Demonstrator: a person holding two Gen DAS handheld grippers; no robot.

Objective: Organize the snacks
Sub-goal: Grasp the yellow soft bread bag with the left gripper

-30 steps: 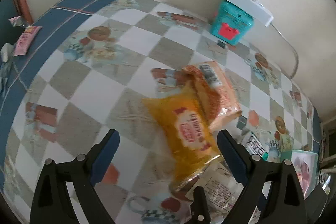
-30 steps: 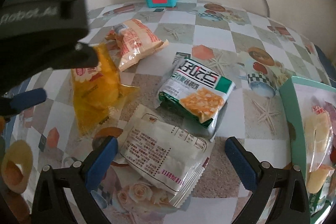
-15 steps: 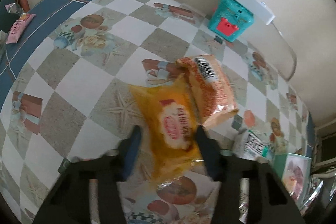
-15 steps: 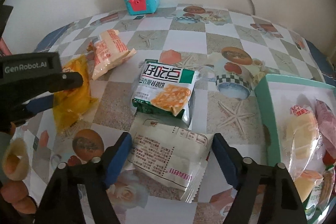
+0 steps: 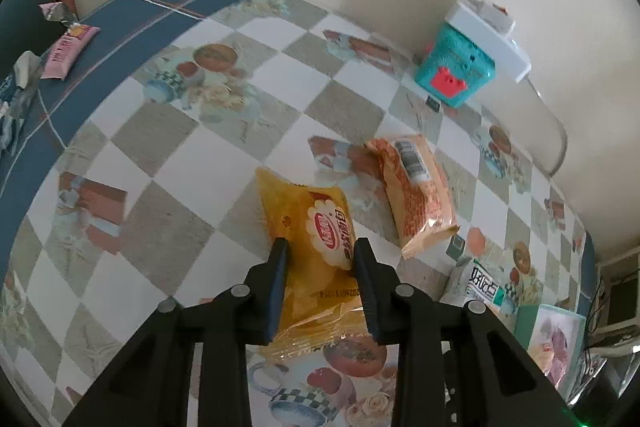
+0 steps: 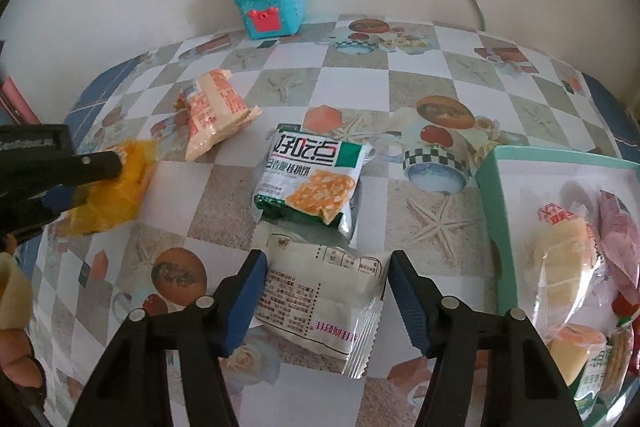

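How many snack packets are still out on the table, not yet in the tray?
4: yellow packet at the left in the left tongs, orange packet behind it, green packet mid-table, white packet between the right tongs. Others may lie out of view.

"好吃点" on the green-white snack packet (image 6: 310,179), other print illegible

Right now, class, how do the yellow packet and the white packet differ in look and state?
The yellow packet is clear orange-yellow film with a red round logo; the white packet is opaque, its printed back up. The left gripper is shut on the yellow packet; the right gripper straddles the white packet, its fingers closing in but not yet pressing. Both are sealed snacks on the table.
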